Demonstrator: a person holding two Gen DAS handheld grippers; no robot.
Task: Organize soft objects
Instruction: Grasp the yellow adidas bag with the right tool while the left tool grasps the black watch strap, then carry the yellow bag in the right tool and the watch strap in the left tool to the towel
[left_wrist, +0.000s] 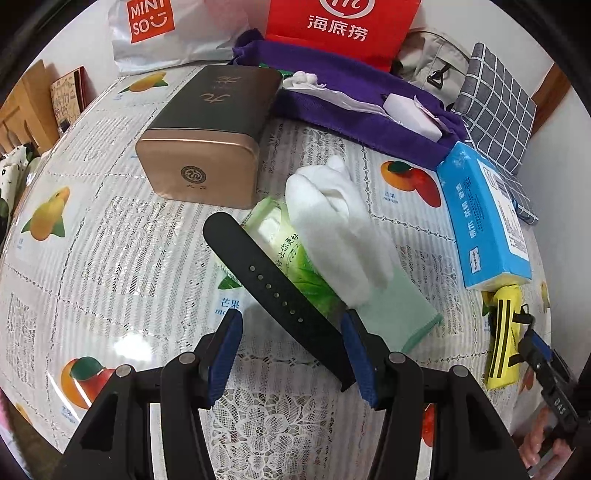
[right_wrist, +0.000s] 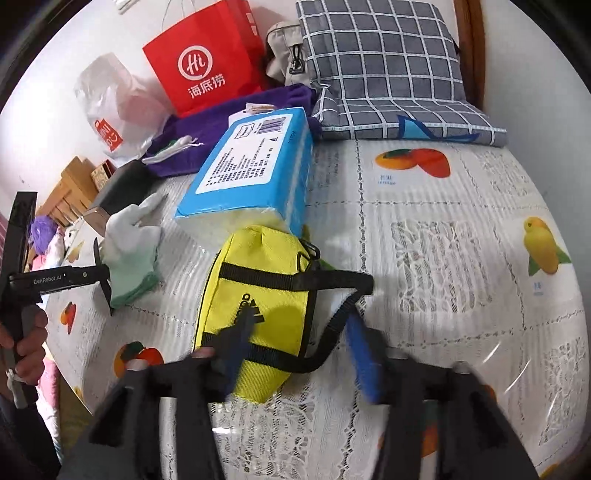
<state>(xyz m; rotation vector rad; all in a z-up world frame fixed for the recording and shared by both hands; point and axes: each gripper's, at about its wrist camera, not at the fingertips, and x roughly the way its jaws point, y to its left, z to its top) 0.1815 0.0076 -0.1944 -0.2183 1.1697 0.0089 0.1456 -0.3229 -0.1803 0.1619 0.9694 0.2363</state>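
Observation:
A white glove with a mint-green cuff (left_wrist: 351, 236) lies on a green tissue packet (left_wrist: 291, 254), with a black strap (left_wrist: 277, 284) slanting across in front. My left gripper (left_wrist: 291, 350) is open just before the strap's near end and the glove's cuff. A yellow pouch with black straps (right_wrist: 258, 306) lies before a blue tissue pack (right_wrist: 255, 166). My right gripper (right_wrist: 299, 354) is open, its left finger over the pouch's near end, its right finger beside the pouch's black strap. The glove (right_wrist: 129, 247) and the left gripper (right_wrist: 99, 273) show at the left of the right wrist view.
A gold and dark tin (left_wrist: 207, 136) lies at the back left. A purple cloth (left_wrist: 354, 96), a red paper bag (left_wrist: 340, 29), a white plastic bag (left_wrist: 162, 33) and a grey checked cushion (right_wrist: 384, 66) line the back. The fruit-print tablecloth (right_wrist: 443, 258) covers the table.

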